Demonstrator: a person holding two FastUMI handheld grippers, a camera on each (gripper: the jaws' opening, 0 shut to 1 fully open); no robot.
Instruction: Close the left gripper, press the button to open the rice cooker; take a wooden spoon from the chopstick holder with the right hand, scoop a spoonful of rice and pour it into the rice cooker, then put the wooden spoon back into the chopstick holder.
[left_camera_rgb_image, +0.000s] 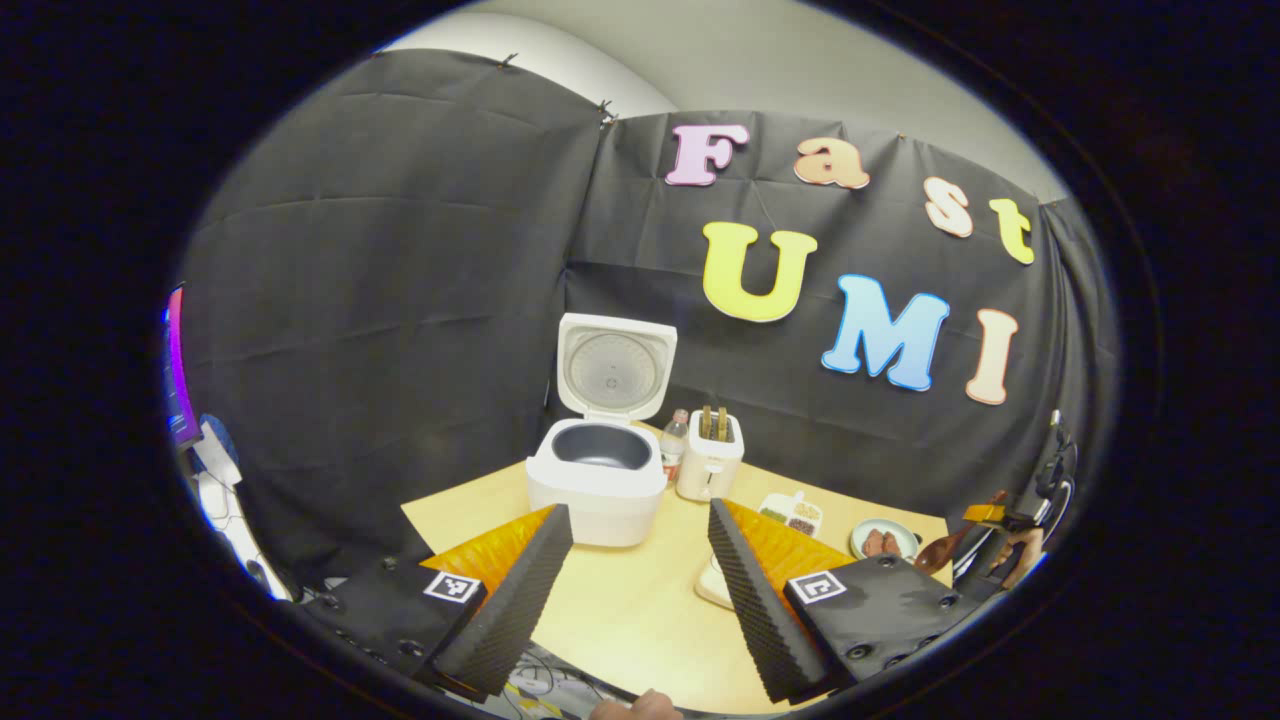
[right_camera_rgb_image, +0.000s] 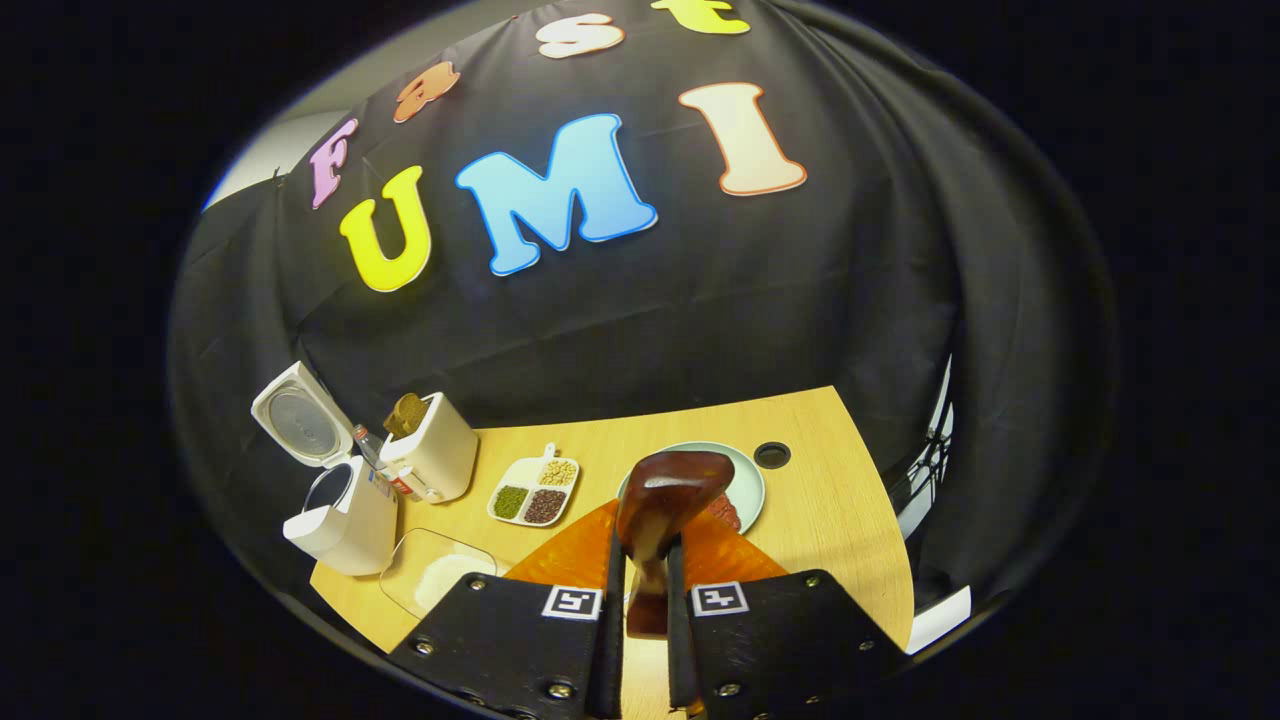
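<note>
The white rice cooker (left_camera_rgb_image: 600, 480) stands open at the back of the table, lid (left_camera_rgb_image: 615, 365) upright and dark pot empty. My left gripper (left_camera_rgb_image: 638, 510) hovers in front of it, open, nothing between its fingers. The white chopstick holder (left_camera_rgb_image: 710, 455) with wooden handles sticking out stands right of the cooker. My right gripper (right_camera_rgb_image: 645, 560) is shut on the handle of a dark brown wooden spoon (right_camera_rgb_image: 670, 500). The spoon's bowl points forward above a pale green plate (right_camera_rgb_image: 750, 480). A clear tray of white rice (right_camera_rgb_image: 440, 575) lies on the table left of that gripper. The cooker (right_camera_rgb_image: 345, 515) is at far left there.
A small bottle (left_camera_rgb_image: 675, 440) stands between cooker and holder. A divided dish of beans and grains (right_camera_rgb_image: 535, 490) lies beside the plate. The wooden table (right_camera_rgb_image: 850, 520) has a round cable hole (right_camera_rgb_image: 771, 455). Black cloth walls close in the back and both sides.
</note>
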